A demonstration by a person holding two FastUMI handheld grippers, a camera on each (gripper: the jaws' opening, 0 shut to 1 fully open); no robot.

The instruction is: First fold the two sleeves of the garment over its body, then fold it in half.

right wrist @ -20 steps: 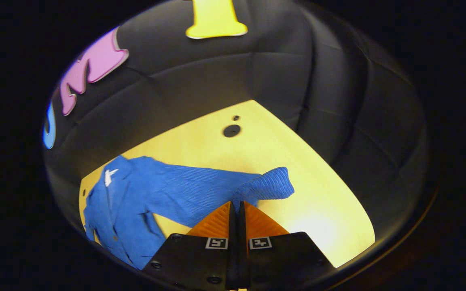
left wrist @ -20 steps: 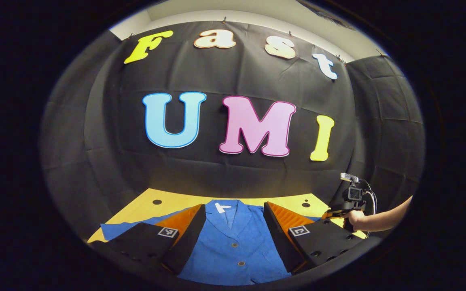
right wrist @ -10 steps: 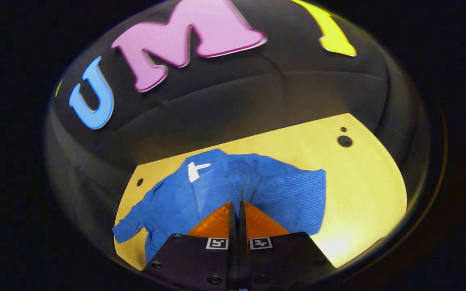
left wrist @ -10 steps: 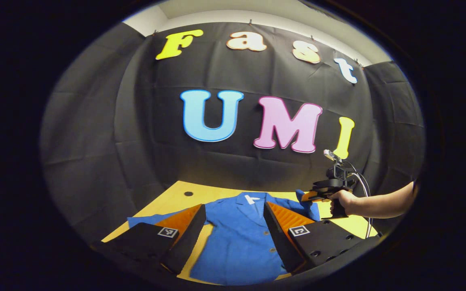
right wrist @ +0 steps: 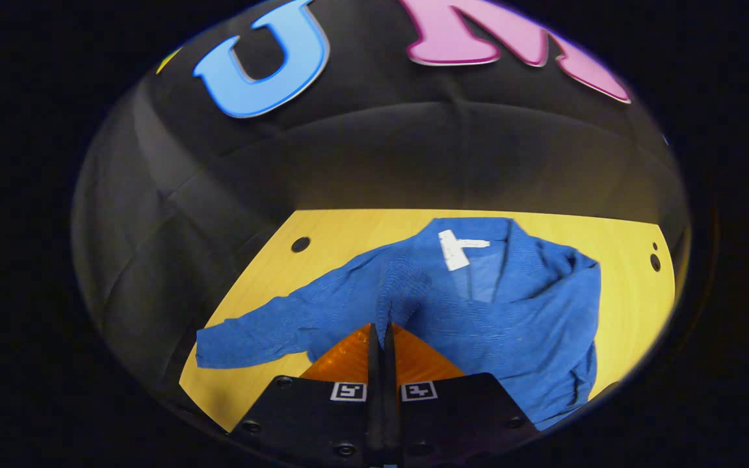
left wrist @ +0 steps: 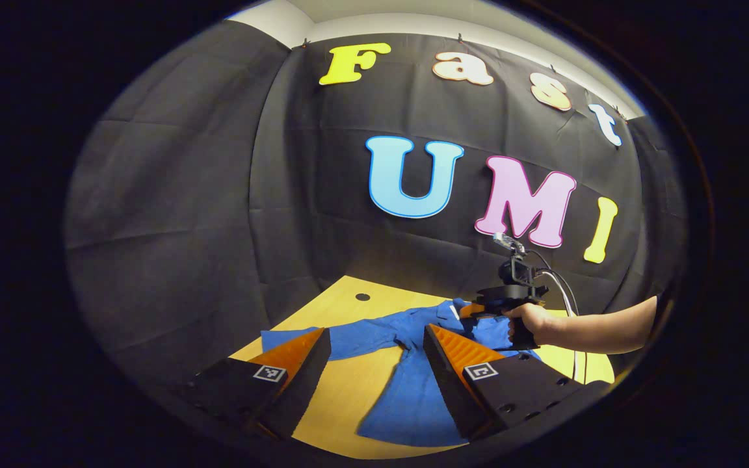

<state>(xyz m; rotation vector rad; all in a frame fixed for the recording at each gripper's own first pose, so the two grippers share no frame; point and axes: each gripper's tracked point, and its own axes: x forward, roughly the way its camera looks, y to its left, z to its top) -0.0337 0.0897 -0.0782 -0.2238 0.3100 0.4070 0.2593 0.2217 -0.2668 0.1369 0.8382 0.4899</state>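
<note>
While one sleeve (right wrist: 400, 292) is pinched between the right gripper's (right wrist: 381, 331) clenched fingers above the blue garment (right wrist: 517, 325) on the counter (right wrist: 283, 273), the other sleeve (right wrist: 251, 331) is left unfolded; the left gripper (left wrist: 374, 338) is held spread, empty.

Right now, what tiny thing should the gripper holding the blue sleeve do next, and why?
Probably lower the sleeve onto the jacket and let go. The right gripper is shut on the cuff, already carried across over the jacket's front near the collar. The other sleeve lies stretched out on the table, and the left gripper is open, free to take it.
</note>
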